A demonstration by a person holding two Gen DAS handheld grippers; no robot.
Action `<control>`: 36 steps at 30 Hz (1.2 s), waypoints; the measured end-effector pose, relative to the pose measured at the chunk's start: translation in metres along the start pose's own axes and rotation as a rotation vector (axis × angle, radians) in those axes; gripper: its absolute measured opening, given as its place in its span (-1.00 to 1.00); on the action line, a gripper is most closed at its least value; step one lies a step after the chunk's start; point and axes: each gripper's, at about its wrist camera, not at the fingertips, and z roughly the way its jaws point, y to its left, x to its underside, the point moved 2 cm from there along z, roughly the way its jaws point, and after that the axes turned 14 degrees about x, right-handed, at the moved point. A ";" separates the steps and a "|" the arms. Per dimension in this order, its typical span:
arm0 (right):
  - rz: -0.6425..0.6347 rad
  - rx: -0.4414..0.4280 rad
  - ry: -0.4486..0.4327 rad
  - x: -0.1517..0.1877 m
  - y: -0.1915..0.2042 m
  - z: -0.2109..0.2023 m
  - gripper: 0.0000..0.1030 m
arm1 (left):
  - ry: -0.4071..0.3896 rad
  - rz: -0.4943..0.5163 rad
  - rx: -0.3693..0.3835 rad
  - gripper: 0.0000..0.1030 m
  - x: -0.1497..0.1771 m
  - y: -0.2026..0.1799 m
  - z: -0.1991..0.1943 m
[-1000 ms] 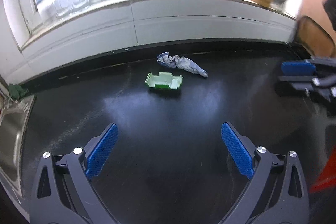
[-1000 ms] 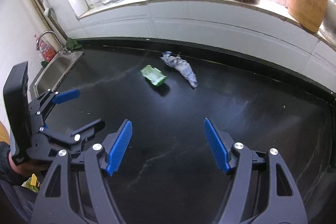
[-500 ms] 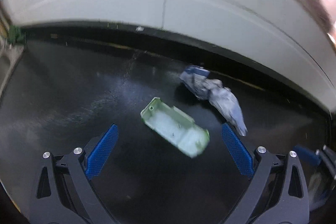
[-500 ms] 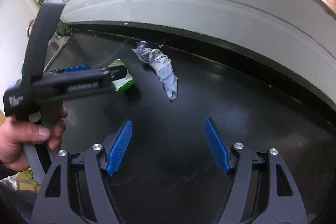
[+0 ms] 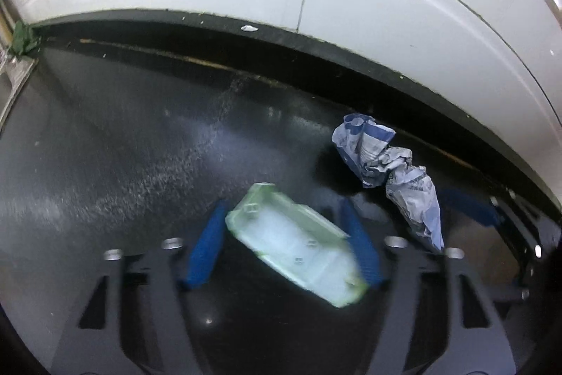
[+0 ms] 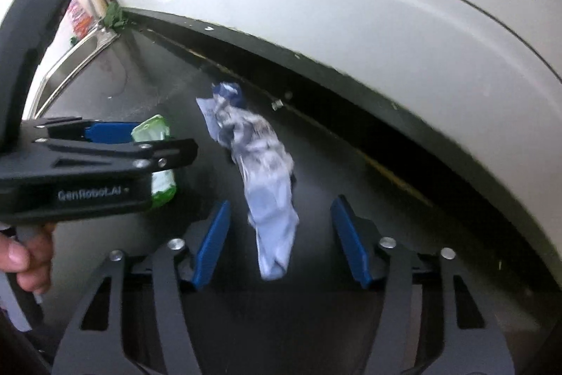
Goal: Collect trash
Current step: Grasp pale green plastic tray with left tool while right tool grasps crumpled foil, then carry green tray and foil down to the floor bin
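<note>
Left gripper [image 5: 284, 241]: it points down at the black counter [image 5: 123, 164]. Its jaws have just been closing, with the green tray between the 2 blue pads. The left pad [image 5: 207, 245] stands at the tray's near-left edge and the right pad [image 5: 361, 245] at its right edge. The picture is blurred here, so I cannot tell if the pads already press on it.

Green tray [image 5: 298, 241]: a shallow pale green plastic tray, lying flat on the counter with its open side up, set diagonal between the left gripper's pads.

Right gripper [image 6: 281, 234]: its jaws have just been closing too, but they are still apart. The narrow end of the crumpled wrapper lies between the pads, and there is a gap on each side.

Crumpled wrapper [image 6: 260, 171]: a long, twisted blue and white wrapper, lying on the counter just right of the tray, close to it. Its far end points to the white tiled wall [image 6: 351, 6].

Hand [image 6: 24, 255]: in the right wrist view, fingers hold the handle of the left gripper at the left edge.

Sink [image 6: 80, 51]: its metal rim shows at the far left end of the counter.
</note>
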 end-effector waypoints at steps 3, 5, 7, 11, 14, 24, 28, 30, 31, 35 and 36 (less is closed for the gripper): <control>0.003 -0.005 0.006 -0.004 0.001 0.001 -0.52 | 0.004 -0.002 0.024 0.14 -0.004 0.008 -0.005; 0.027 -0.015 0.016 -0.004 -0.002 0.001 -0.57 | 0.007 -0.007 0.038 0.14 -0.001 0.014 -0.011; 0.042 -0.007 0.018 -0.002 -0.002 -0.004 -0.57 | 0.004 0.001 0.041 0.13 0.000 0.020 -0.018; 0.064 0.014 0.016 0.003 0.004 -0.029 -0.57 | -0.007 0.028 0.055 0.13 0.007 0.026 -0.040; 0.095 0.028 0.010 0.012 0.008 -0.057 -0.57 | -0.021 0.045 0.070 0.13 0.012 0.029 -0.059; 0.212 0.075 -0.005 0.061 0.050 -0.150 -0.57 | -0.030 0.121 0.120 0.14 0.077 0.041 -0.138; 0.246 0.095 -0.011 0.084 0.075 -0.178 -0.57 | -0.037 0.147 0.138 0.13 0.113 0.036 -0.153; 0.260 0.104 0.001 0.094 0.091 -0.185 -0.57 | -0.045 0.152 0.149 0.14 0.125 0.046 -0.166; 0.272 0.106 0.008 0.099 0.097 -0.189 -0.57 | -0.044 0.156 0.149 0.14 0.129 0.051 -0.169; 0.290 0.117 0.013 0.111 0.116 -0.205 -0.57 | -0.051 0.167 0.147 0.13 0.146 0.061 -0.187; 0.292 0.121 0.011 0.112 0.118 -0.208 -0.57 | -0.051 0.167 0.147 0.14 0.146 0.062 -0.187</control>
